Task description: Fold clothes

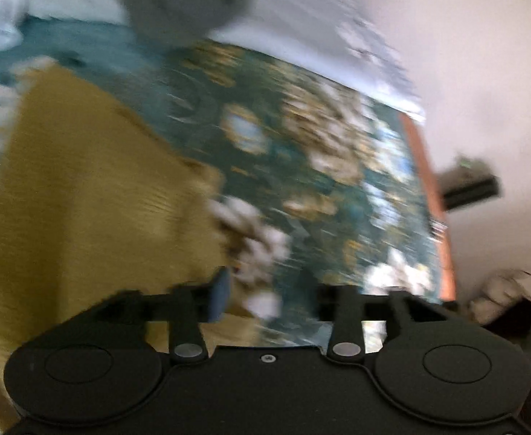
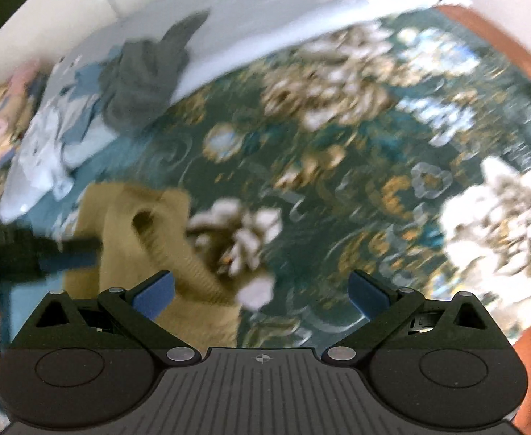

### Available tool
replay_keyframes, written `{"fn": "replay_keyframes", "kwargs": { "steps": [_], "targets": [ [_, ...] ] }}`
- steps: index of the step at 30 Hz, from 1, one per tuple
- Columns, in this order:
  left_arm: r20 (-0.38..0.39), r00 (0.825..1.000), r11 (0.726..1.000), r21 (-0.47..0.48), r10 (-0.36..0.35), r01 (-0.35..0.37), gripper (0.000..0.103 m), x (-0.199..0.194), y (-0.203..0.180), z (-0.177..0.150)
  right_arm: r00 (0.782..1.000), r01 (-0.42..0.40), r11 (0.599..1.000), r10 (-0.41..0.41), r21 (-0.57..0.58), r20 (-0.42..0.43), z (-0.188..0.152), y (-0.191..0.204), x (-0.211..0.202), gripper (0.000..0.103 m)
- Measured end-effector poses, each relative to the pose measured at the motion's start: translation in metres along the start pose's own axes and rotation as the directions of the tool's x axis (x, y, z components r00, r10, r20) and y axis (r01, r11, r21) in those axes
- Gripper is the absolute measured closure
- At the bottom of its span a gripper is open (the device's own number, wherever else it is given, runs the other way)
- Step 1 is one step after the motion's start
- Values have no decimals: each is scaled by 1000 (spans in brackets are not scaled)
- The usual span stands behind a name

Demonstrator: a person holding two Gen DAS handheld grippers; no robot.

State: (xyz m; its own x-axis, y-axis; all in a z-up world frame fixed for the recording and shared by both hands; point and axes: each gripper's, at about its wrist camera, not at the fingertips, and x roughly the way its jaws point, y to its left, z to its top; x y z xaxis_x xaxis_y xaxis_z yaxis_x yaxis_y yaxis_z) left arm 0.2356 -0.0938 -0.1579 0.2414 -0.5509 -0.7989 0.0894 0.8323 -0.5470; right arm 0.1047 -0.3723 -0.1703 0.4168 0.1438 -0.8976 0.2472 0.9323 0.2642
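Mustard-yellow ribbed knit garment [image 2: 145, 239] lies on the teal floral bedspread [image 2: 337, 166], and for you it sits to the left of both sets of tongs. In the right wrist view it spreads under the left finger of your right gripper [image 2: 261, 290], whose blue-padded jaws stand wide apart with nothing between them; flowered cloth fills the gap. Your left gripper [image 1: 265, 297] is also parted and empty, its left pad at the garment's edge, so your left hand looks the nearer one. From the left wrist view the knit runs as a broad slab away from you toward the far left; blur hides its exact outline. It looks soft, thick and stretchy, with fine ribs and a rolled opening that may be a neck or cuff. A crumpled grey garment [image 2: 145, 72] and pale blue-white clothes [image 2: 55, 145] lie well apart, at the far edge.
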Motion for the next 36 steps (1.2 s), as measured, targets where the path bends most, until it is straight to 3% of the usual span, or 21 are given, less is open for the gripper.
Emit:
{"fn": "replay_keyframes", "kwargs": {
  "steps": [1, 4, 10, 15, 21, 25, 31, 36],
  "targets": [
    [9, 999, 999, -6, 40, -39, 52, -3, 6, 5, 1000, -9, 1000, 9, -1, -24, -6, 4, 7, 0],
    [22, 989, 989, -9, 146, -145, 29, -5, 24, 21, 994, -33, 999, 33, -1, -101, -22, 14, 30, 0],
    [-11, 945, 942, 95, 326, -323, 25, 16, 37, 46, 961, -78, 997, 79, 14, -263, -56, 26, 70, 0],
    [-48, 937, 936, 70, 347, -344, 25, 41, 57, 62, 928, -112, 992, 124, 54, -352, -78, 23, 92, 1],
    [-86, 930, 931, 110, 358, -348, 24, 69, 68, 69, 927, -137, 980, 179, 147, -328, -78, 16, 109, 8],
    [-90, 929, 924, 173, 360, -341, 24, 88, 70, 72, 919, -142, 973, 198, 184, -340, -73, 17, 123, 28],
    [-104, 923, 911, 237, 370, -339, 24, 112, 77, 77, 896, -167, 963, 239, 213, -374, -70, 25, 138, 41],
    [-121, 954, 946, 212, 276, -247, 33, 113, 82, 80, 882, -191, 962, 255, 195, -397, -69, 32, 140, 64]
  ]
}}
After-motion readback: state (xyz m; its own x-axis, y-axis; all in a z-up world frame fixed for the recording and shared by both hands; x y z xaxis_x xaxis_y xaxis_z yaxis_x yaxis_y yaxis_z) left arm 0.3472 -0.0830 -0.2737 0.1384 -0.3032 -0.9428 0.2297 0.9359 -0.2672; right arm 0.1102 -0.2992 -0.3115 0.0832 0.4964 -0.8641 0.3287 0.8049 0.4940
